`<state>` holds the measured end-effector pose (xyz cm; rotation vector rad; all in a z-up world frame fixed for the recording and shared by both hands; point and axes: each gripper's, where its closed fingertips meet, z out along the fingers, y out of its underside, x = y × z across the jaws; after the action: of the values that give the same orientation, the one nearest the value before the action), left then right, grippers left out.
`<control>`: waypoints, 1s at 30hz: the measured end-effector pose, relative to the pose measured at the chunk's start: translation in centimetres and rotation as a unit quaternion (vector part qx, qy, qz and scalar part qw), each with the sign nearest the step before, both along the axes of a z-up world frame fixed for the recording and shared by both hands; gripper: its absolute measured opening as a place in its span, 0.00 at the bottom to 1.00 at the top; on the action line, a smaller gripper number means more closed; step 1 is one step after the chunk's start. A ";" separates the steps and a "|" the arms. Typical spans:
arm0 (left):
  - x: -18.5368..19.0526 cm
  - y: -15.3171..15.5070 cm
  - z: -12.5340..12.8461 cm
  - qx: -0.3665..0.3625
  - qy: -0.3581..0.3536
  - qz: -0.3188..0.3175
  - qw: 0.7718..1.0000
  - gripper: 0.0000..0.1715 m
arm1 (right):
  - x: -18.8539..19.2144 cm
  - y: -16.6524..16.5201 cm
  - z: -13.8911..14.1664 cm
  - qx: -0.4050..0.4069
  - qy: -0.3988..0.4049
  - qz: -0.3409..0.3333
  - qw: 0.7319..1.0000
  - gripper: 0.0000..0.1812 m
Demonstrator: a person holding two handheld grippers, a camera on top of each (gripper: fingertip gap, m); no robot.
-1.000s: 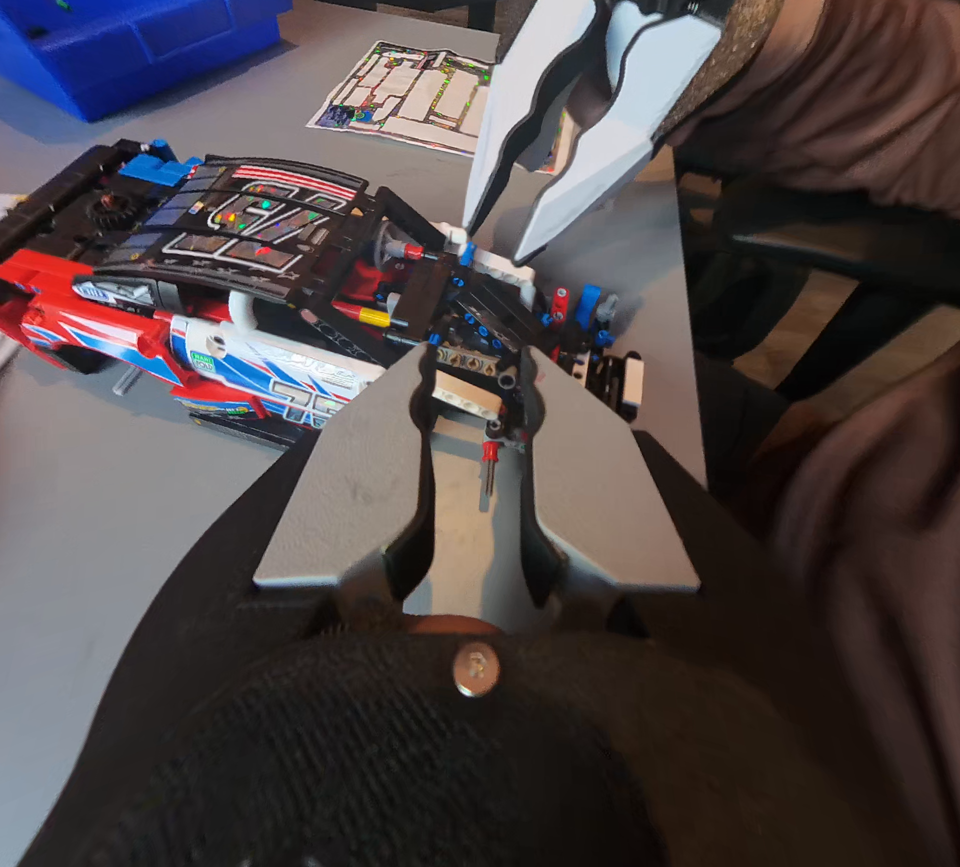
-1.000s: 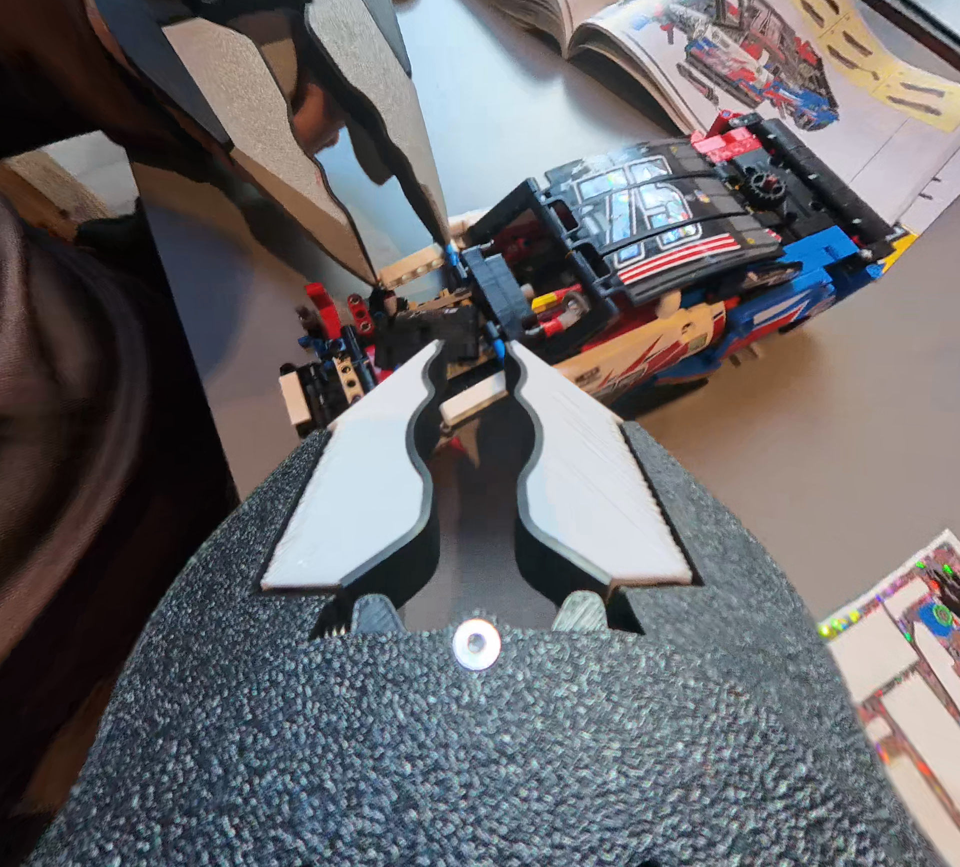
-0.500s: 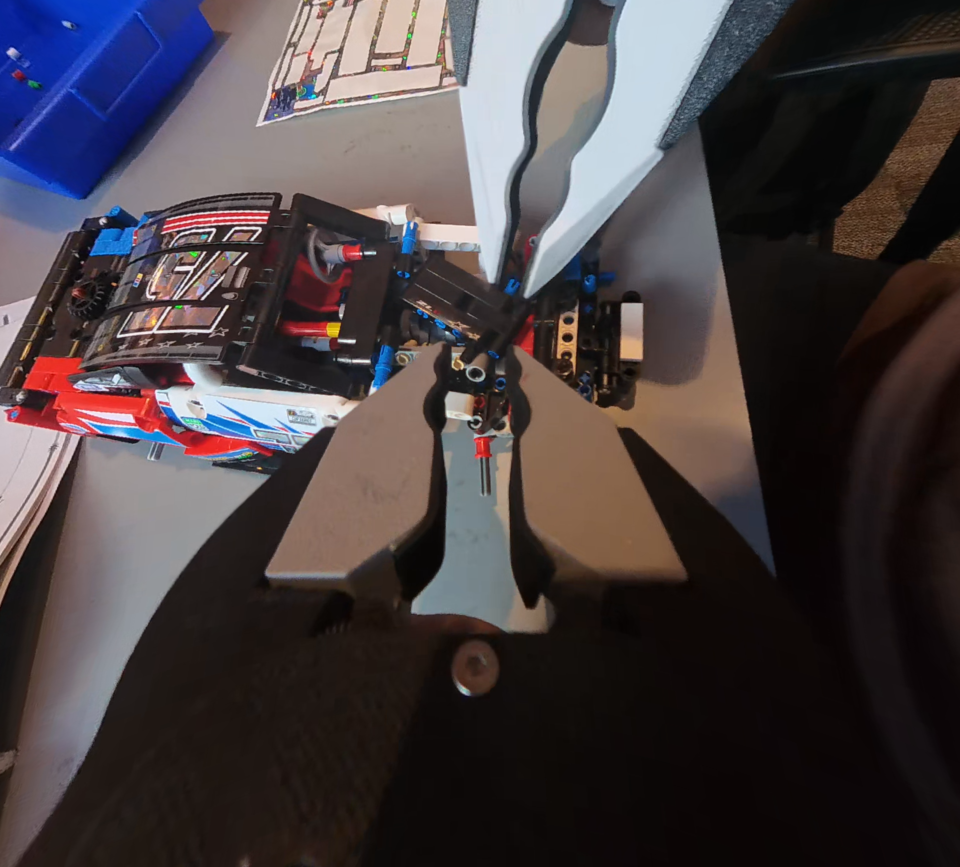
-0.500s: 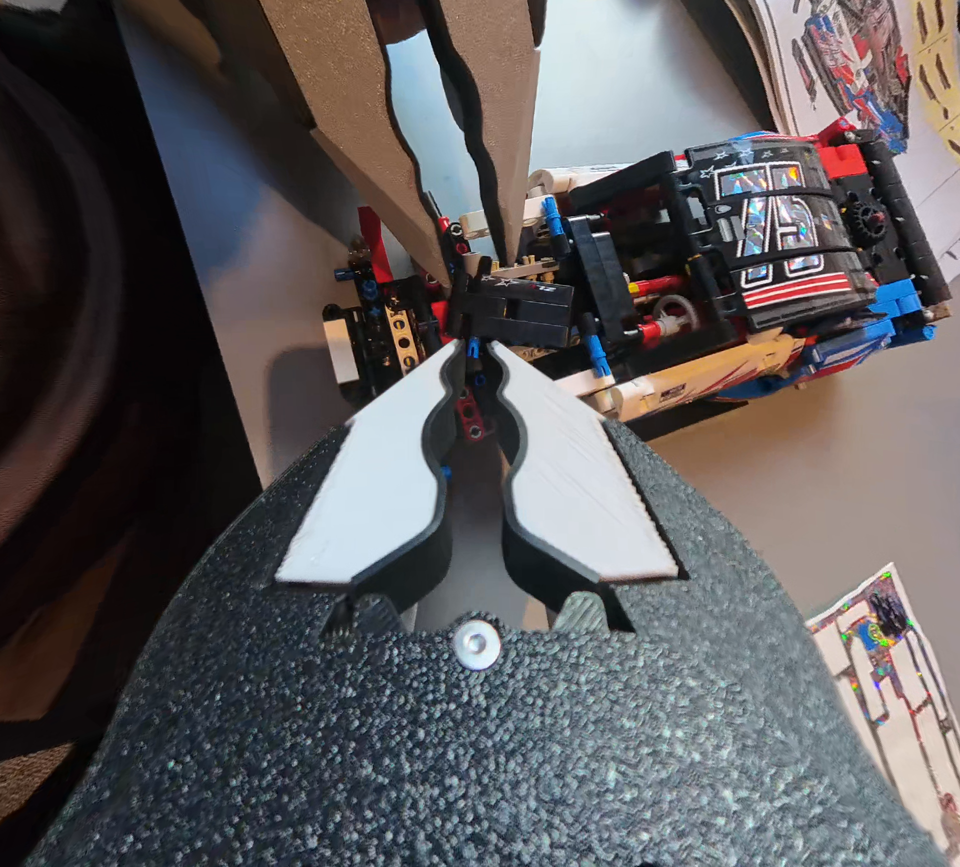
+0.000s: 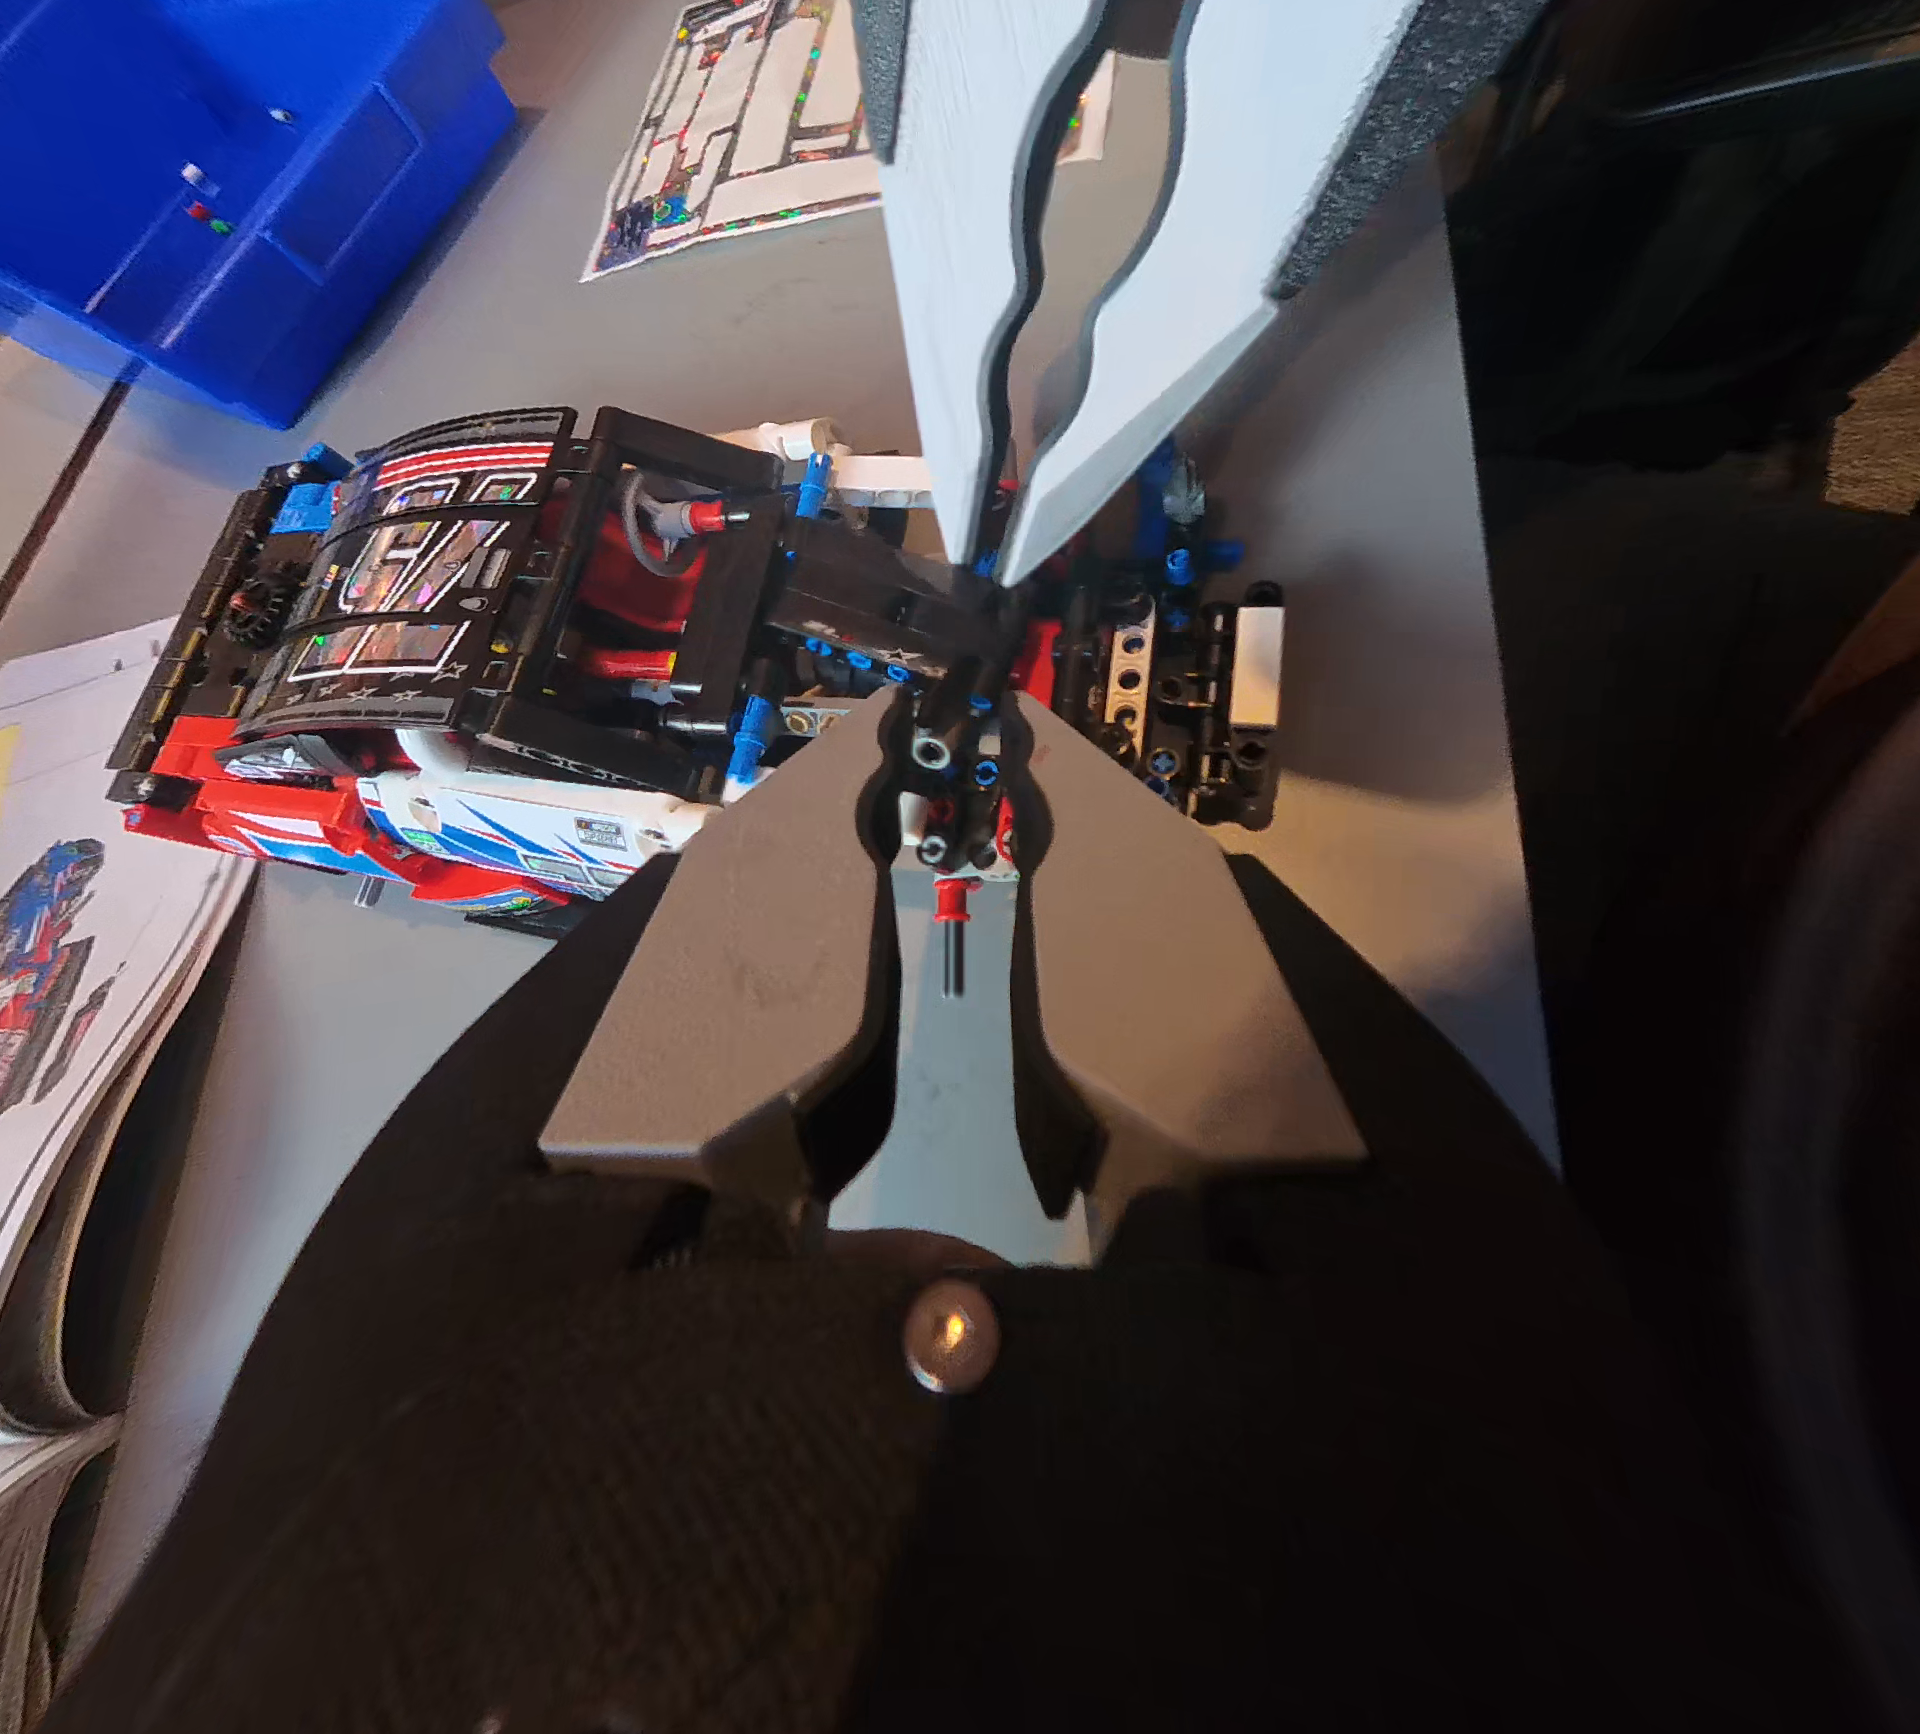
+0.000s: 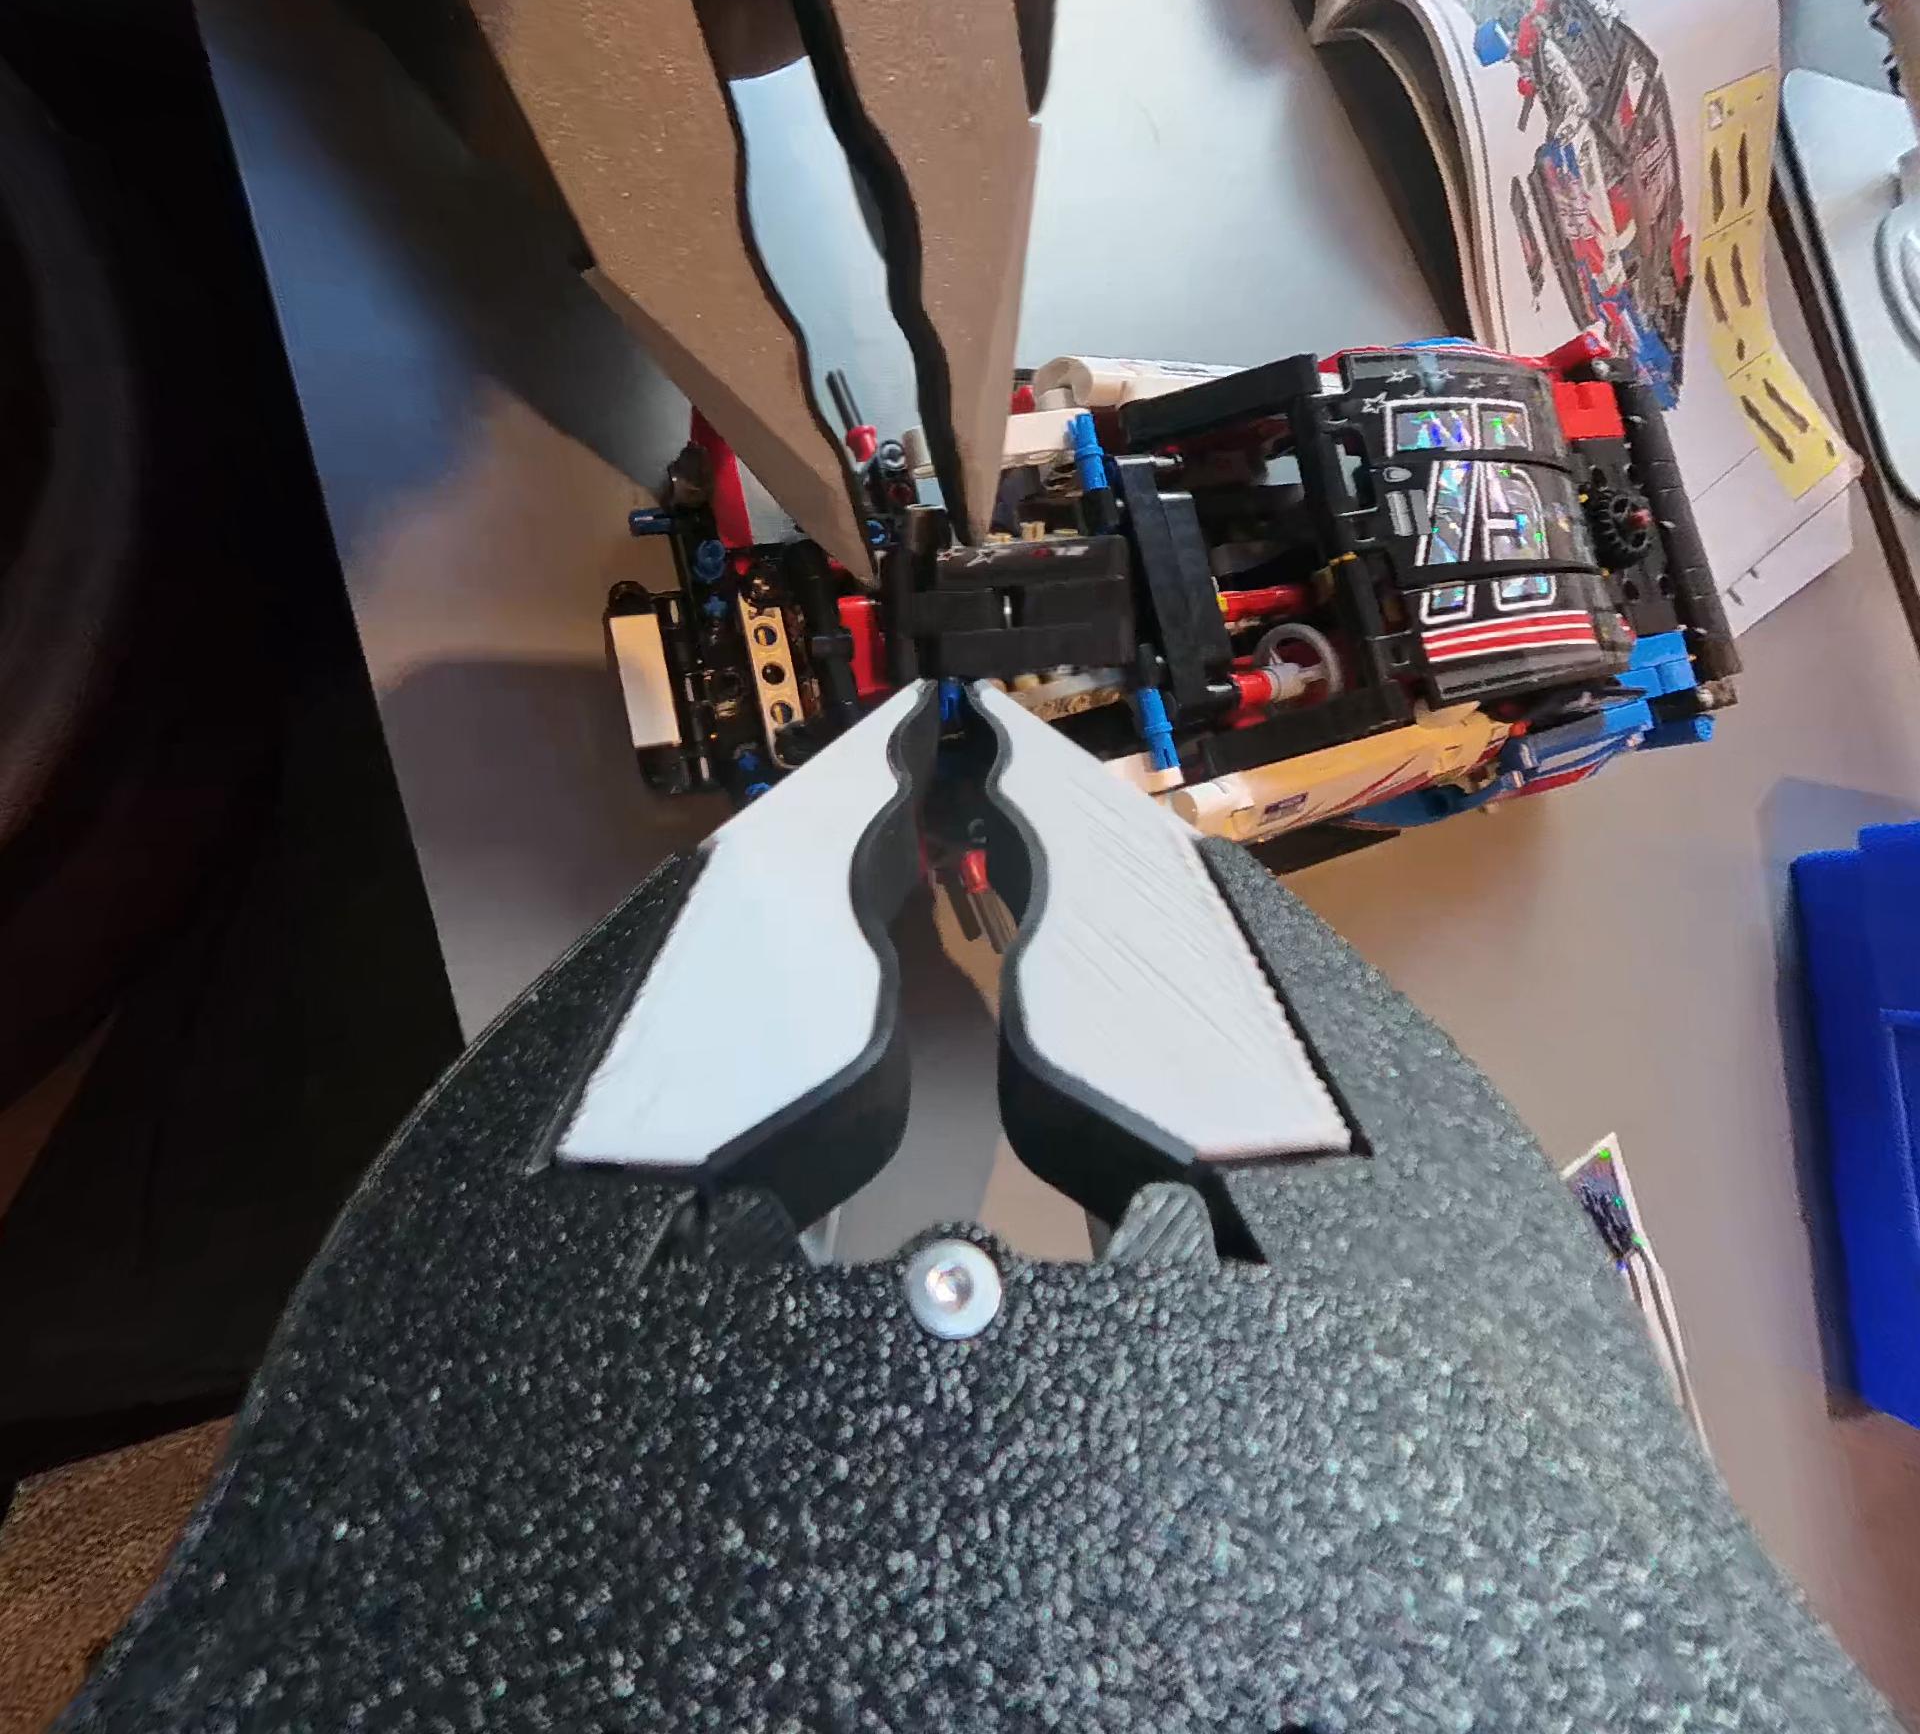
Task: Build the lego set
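Grey tabletop (image 5: 540,354) carries the lego car (image 5: 468,645), a black, red, white and blue racer lying lengthwise, with its unfinished end of bare beams and pins toward 3 o'clock in the left wrist view and toward 9 o'clock in the right wrist view; both grippers meet at that open end from opposite sides. From 6 o'clock in its own view, the left gripper (image 5: 951,728) has its dark grey fingers drawn in around a small cluster of black, white and red pieces at the car's near flank, apparently clamping it, with a red-collared black axle (image 5: 951,936) sticking out between them toward the camera. From 12 o'clock in that view, the right gripper (image 5: 992,567) comes down with its white fingers nearly together, tips pressed onto a black panel (image 6: 1023,604) on top of the car; whether they pinch anything I cannot tell. At 10 o'clock in the left view sits a blue bin (image 5: 208,126); a sticker sheet (image 5: 748,115) lies at 12 o'clock; an open instruction booklet (image 6: 1558,126) lies at 1 o'clock in the right view.
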<state>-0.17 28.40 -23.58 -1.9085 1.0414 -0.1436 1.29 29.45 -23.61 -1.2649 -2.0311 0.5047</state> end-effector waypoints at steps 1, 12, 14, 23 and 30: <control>0.0 0.0 0.0 0.002 -0.002 0.004 1.000 0.07 | 0.0 0.0 0.0 -0.005 0.002 0.000 1.000 0.03; -0.4 0.5 0.0 0.031 0.025 0.019 0.999 0.11 | 0.0 -0.3 0.2 -0.126 -0.016 0.017 0.992 0.03; -0.6 0.5 0.3 0.035 0.019 0.023 0.999 0.16 | 0.1 -0.3 0.3 -0.142 -0.025 0.024 0.989 0.02; -0.1 0.3 0.5 0.039 0.018 0.009 0.999 0.14 | -0.1 0.3 0.3 -0.134 -0.047 0.050 0.989 0.02; -0.3 0.6 0.0 0.034 0.020 0.015 0.999 0.11 | -0.3 0.1 0.1 -0.130 -0.057 0.066 0.988 0.02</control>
<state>-0.47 28.99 -23.60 -1.8718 1.0319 -0.0527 0.96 29.58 -23.51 -1.3416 -2.2103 0.7989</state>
